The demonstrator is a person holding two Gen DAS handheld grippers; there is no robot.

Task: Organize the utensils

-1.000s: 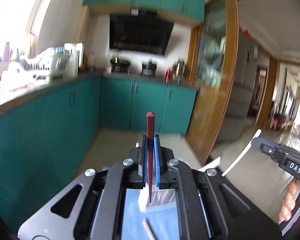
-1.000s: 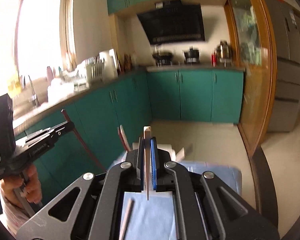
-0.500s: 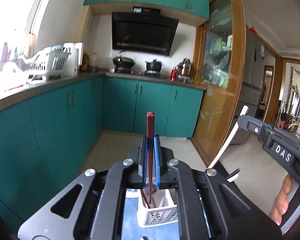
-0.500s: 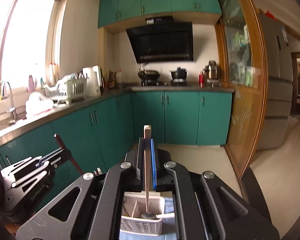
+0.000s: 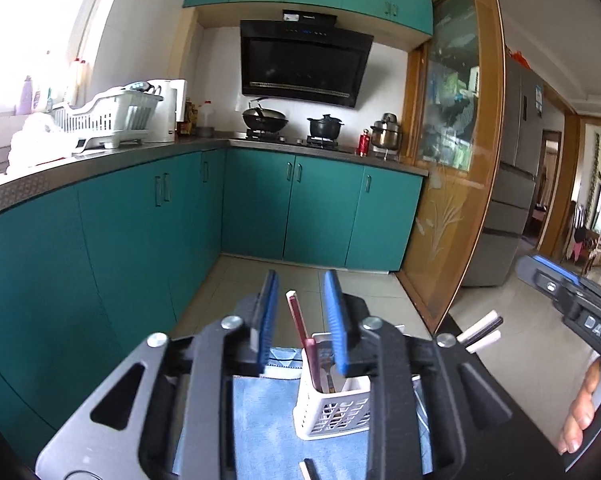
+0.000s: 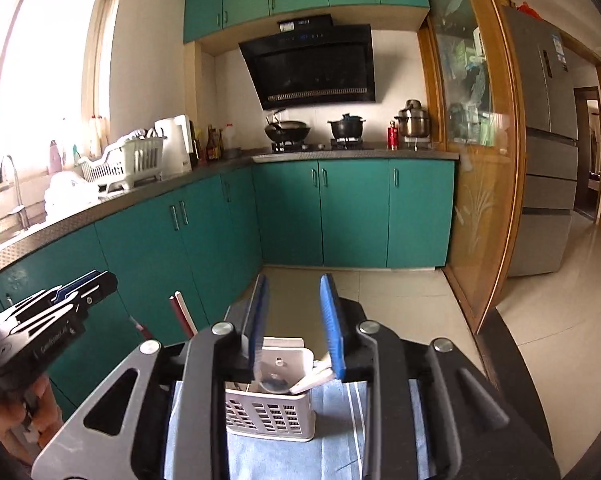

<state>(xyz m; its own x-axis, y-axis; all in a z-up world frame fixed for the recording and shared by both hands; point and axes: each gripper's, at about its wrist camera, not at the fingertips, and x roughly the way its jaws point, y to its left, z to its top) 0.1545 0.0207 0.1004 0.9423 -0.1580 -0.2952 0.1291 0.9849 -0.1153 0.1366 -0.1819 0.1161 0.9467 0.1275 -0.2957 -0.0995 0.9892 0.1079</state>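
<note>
A white slotted utensil holder (image 5: 332, 408) stands on a blue cloth (image 5: 260, 420); it also shows in the right wrist view (image 6: 270, 412). My left gripper (image 5: 300, 320) is open above it, and a dark red chopstick (image 5: 298, 320) stands free in the holder between the pads. My right gripper (image 6: 294, 320) is open over the holder, with a pale chopstick (image 6: 314, 380) leaning inside it beside a metal utensil (image 6: 274, 384). Each gripper shows at the edge of the other's view.
The blue cloth (image 6: 340, 452) covers a dark table. A loose pale utensil end (image 5: 308, 470) lies on the cloth near me. Teal cabinets (image 5: 140, 240) and a counter with a dish rack (image 5: 108, 120) run along the left. Tiled floor lies beyond the table.
Both grippers have opened and let go of their chopsticks, which now stand in the holder. The holder has come closer into both views.
</note>
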